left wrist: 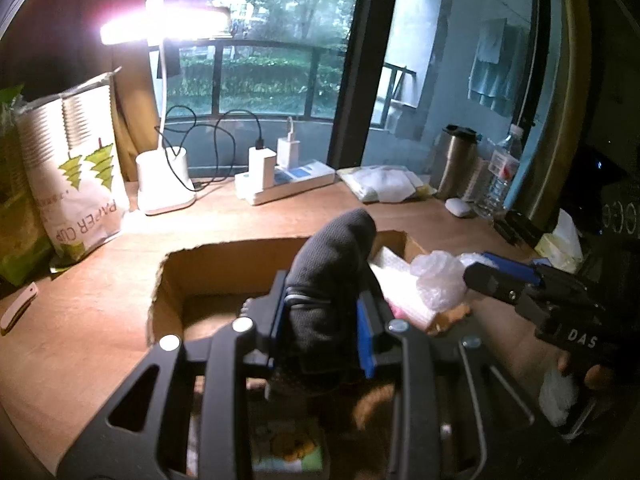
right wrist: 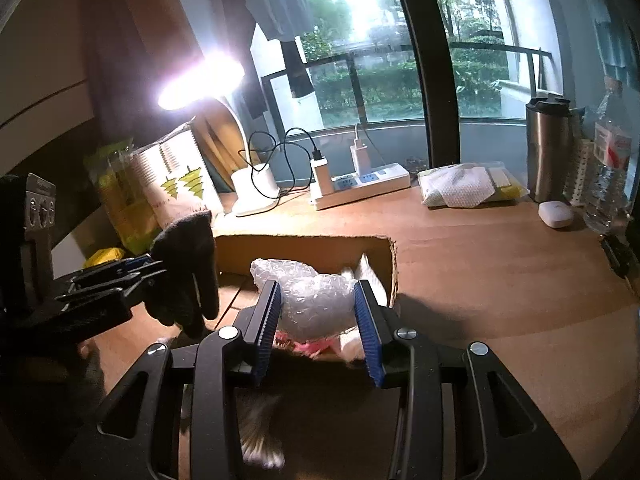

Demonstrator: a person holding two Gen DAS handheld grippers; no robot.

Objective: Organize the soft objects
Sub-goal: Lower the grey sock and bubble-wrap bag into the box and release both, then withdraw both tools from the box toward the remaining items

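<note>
Both jaws are closed on soft things above an open cardboard box (left wrist: 224, 268). On the left gripper (left wrist: 324, 320) the blue pads press on a black knitted glove (left wrist: 332, 264), which stands up between them; in the right wrist view the same glove (right wrist: 186, 276) hangs from the left gripper (right wrist: 148, 270) at the left side of the box (right wrist: 304, 248). On the right gripper (right wrist: 318, 312) the jaws hold a crumpled piece of clear bubble wrap (right wrist: 316, 300) over the right part of the box, and under it something pink and white lies inside. The left wrist view shows this bubble wrap (left wrist: 440, 280) at the tip of the right gripper (left wrist: 480, 270).

The box stands on a wooden table (right wrist: 500, 280). On the far side of the table are a lit white desk lamp (left wrist: 166, 184), a white power strip (right wrist: 360, 188) with chargers, a pack of paper cups (left wrist: 76, 184) at the far left, and a steel tumbler (right wrist: 548, 152) and a water bottle (right wrist: 610, 176) at the far right.
</note>
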